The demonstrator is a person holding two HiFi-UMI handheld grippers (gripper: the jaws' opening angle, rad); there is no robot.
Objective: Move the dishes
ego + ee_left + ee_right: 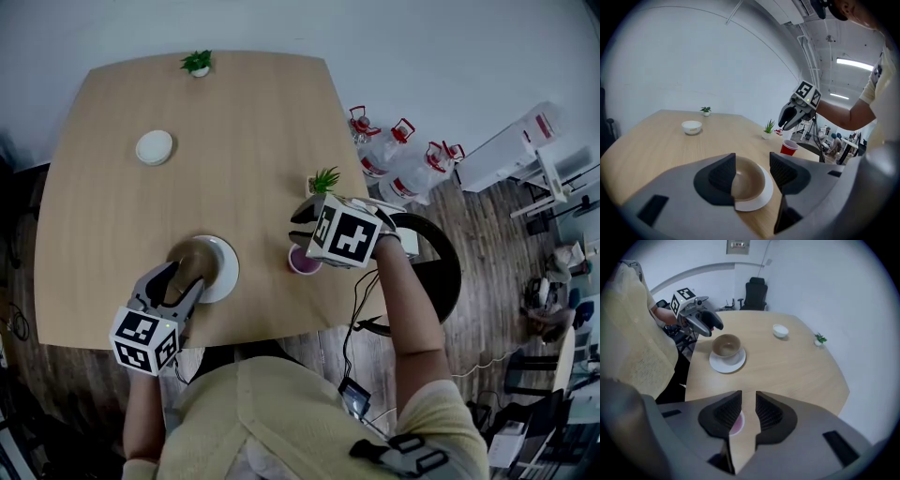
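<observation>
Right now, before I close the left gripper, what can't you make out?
- Brown bowl, near rim: left gripper view, a jaw covers it; contact unclear.
- Cup: right gripper view, jaws hide most of it.
- White bowl, contents: too small and far in every view.

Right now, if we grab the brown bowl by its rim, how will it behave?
Brown bowl looks like rigid glazed ceramic: probably slick to grip, breakable if dropped. It sits loose on the white plate, so a push may slide it or drag the plate.
</observation>
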